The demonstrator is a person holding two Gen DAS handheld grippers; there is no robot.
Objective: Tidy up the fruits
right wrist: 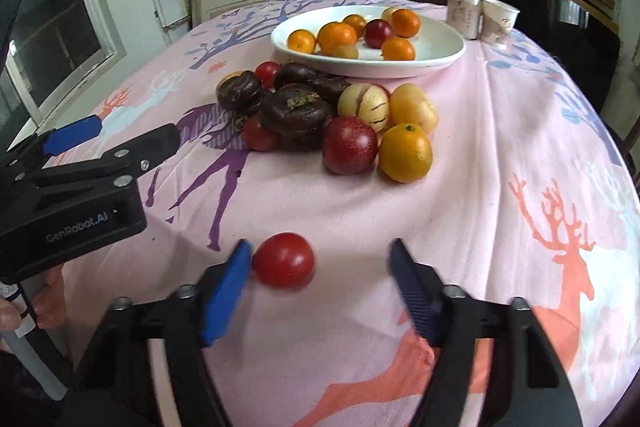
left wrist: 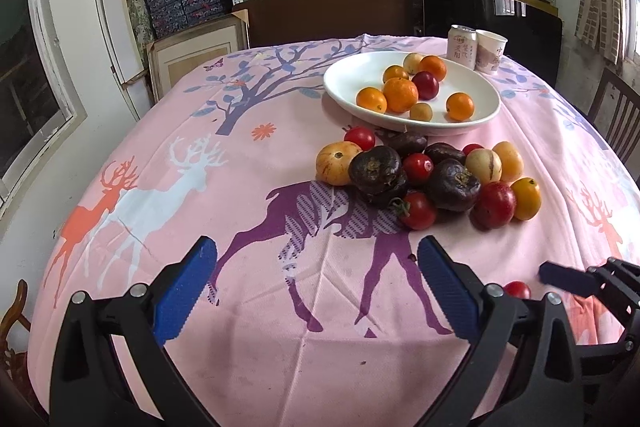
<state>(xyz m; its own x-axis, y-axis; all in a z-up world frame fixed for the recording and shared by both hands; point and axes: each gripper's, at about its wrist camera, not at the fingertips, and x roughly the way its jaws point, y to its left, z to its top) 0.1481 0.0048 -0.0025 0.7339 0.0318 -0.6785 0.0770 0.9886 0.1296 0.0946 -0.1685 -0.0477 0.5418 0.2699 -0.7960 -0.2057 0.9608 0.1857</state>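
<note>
A white plate (left wrist: 348,83) at the back holds several oranges, a dark red plum and small yellow fruits; it also shows in the right wrist view (right wrist: 440,43). A pile of fruit (left wrist: 424,175) lies on the pink cloth before it: dark purple fruits, red tomatoes, yellow ones. My right gripper (right wrist: 320,267) is open, with a loose red tomato (right wrist: 283,260) between its fingers, against the left pad. That tomato (left wrist: 517,289) peeks out in the left wrist view. My left gripper (left wrist: 316,267) is open and empty above the cloth, short of the pile.
A drink can (left wrist: 462,47) and a paper cup (left wrist: 491,51) stand behind the plate. Shelves with boxes fill the back wall. A wooden chair (left wrist: 616,115) stands at the right. The left gripper (right wrist: 80,155) shows at the left of the right wrist view.
</note>
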